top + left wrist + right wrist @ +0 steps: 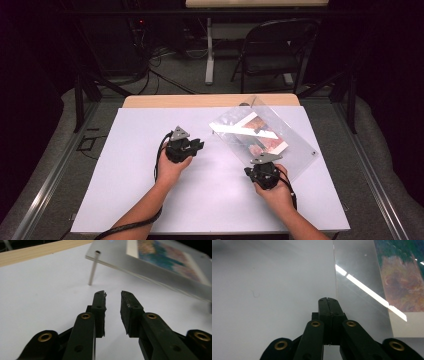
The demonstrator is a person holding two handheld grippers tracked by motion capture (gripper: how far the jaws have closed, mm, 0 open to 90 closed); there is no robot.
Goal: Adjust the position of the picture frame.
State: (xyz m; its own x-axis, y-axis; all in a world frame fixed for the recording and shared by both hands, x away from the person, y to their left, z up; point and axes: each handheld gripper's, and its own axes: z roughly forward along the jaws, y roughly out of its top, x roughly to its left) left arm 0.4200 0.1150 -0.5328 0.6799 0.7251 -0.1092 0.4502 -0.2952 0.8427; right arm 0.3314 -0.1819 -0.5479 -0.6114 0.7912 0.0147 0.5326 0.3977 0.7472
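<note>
A clear acrylic picture frame [265, 135] holding a colourful print lies tilted at the right rear of the white table top [130, 190]. In the left gripper view the frame [160, 262] rests raised on a thin metal pin [93, 267]. My left gripper [199, 146] points right toward the frame, and its jaws [113, 296] stand slightly apart with nothing between them. At the frame's near edge, my right gripper [256, 167] has its jaws pressed together and empty. In the right gripper view its tip [328, 300] sits just short of the clear plate [362, 277] and print [402, 282].
A wooden strip [175, 101] runs along the table's far edge. Beyond it stand a folding chair [275, 50] and a table leg [209, 55] on a dark floor with cables. White surface lies bare to the left and in front of both hands.
</note>
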